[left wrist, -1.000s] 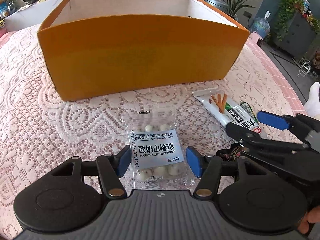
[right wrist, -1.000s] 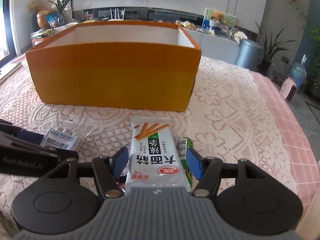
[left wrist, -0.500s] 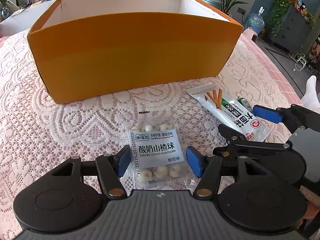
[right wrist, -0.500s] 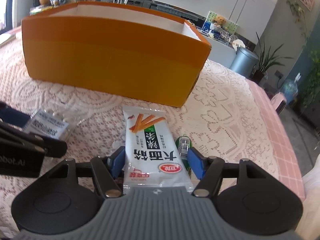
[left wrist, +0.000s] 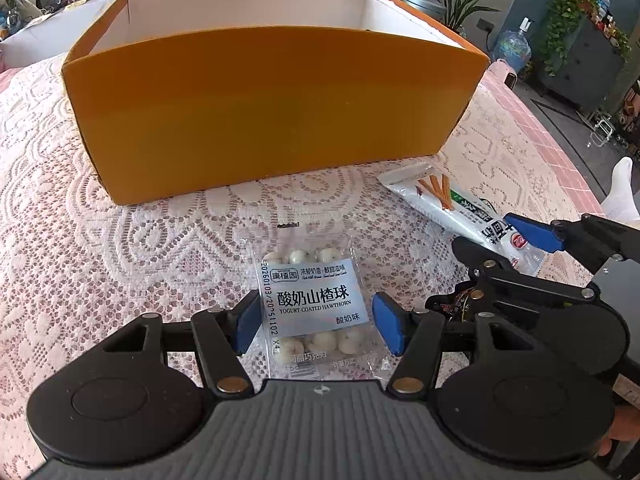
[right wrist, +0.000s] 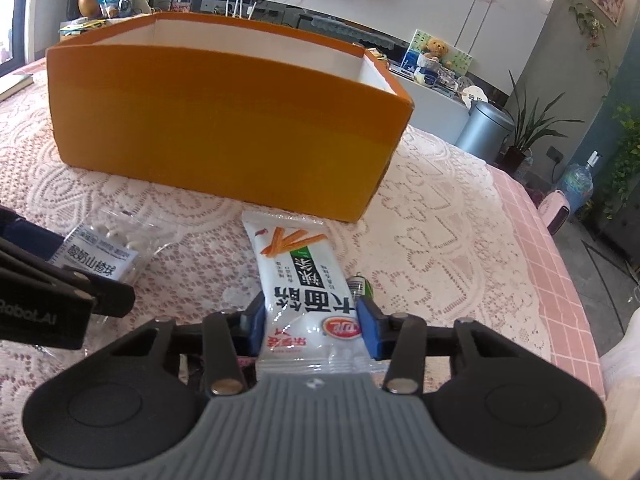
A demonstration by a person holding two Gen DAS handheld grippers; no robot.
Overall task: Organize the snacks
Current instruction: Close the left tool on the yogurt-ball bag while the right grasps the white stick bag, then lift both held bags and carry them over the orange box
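Observation:
An open orange box (left wrist: 272, 112) stands on the lace tablecloth; it also shows in the right wrist view (right wrist: 224, 132). A clear bag of yogurt hawthorn balls (left wrist: 316, 304) lies flat between the open fingers of my left gripper (left wrist: 316, 322), with small gaps on both sides. A white snack-stick packet (right wrist: 308, 292) sits between the pads of my right gripper (right wrist: 310, 326), which touch its edges; its near end looks raised. The packet and the right gripper's blue fingers (left wrist: 532, 232) show in the left wrist view. The hawthorn bag (right wrist: 104, 256) lies at left in the right wrist view.
A small green-wrapped item (right wrist: 360, 286) lies just right of the white packet. A dark wrapper (left wrist: 460, 304) peeks out under the right gripper. The pink table edge (right wrist: 560, 280) runs along the right. A bin (right wrist: 484, 132) and plants stand beyond.
My right gripper has closed in from open onto the white packet's edges and tilted left. My left gripper has stayed open around the hawthorn bag, barely shifting.

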